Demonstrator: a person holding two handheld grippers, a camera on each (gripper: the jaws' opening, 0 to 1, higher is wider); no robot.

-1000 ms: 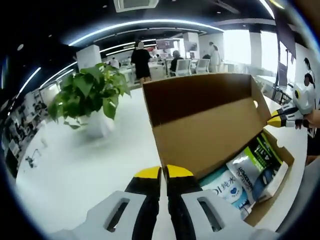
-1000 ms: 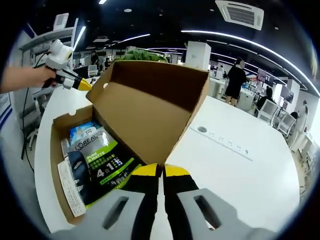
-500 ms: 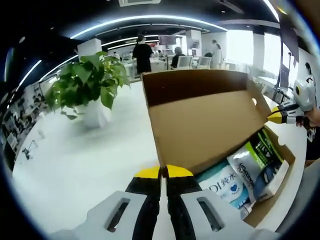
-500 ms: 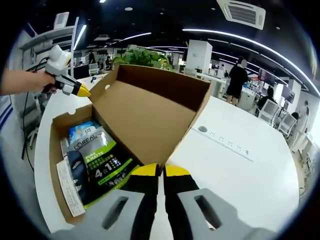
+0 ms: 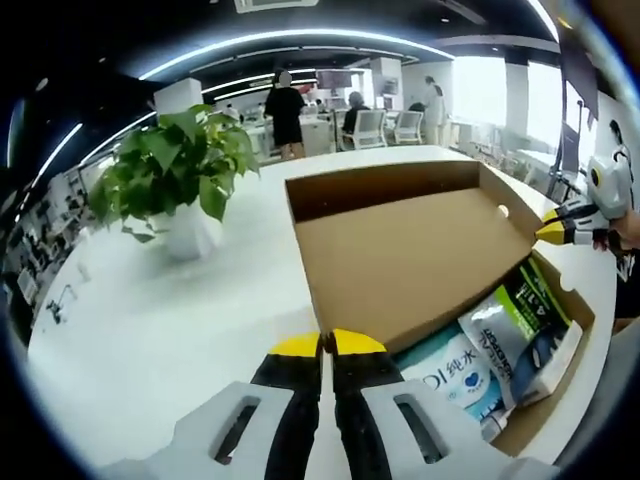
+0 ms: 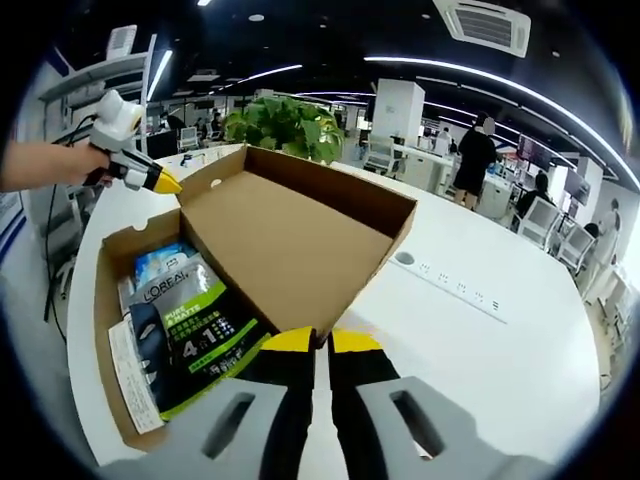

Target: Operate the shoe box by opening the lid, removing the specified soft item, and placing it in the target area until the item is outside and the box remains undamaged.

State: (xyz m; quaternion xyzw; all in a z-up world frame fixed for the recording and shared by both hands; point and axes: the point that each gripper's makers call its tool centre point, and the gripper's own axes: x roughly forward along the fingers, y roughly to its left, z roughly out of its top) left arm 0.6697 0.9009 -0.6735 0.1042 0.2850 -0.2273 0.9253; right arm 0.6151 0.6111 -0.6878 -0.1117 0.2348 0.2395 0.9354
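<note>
On the white worktop (image 5: 150,330) the shoe box (image 6: 108,330) lies with its lid (image 6: 290,240) folded far back, nearly flat, and the soft packs inside are exposed: a green-and-black pouch (image 6: 195,340) and, beside it, a blue-and-white pack (image 5: 445,375). The left tool (image 5: 322,345) has its jaws pressed together at one corner of the lid; the right tool (image 6: 322,342) looks the same at the other corner. Whether either actually pinches the cardboard I cannot tell. A potted plant (image 5: 175,180) stands beyond the box.

To finish this step well, ease the lid down evenly with both tools so the hinge does not tear, then free one tool for the pouch.

Compared with a second ago, the lid has dropped from almost upright to a shallow lean away from the box.
</note>
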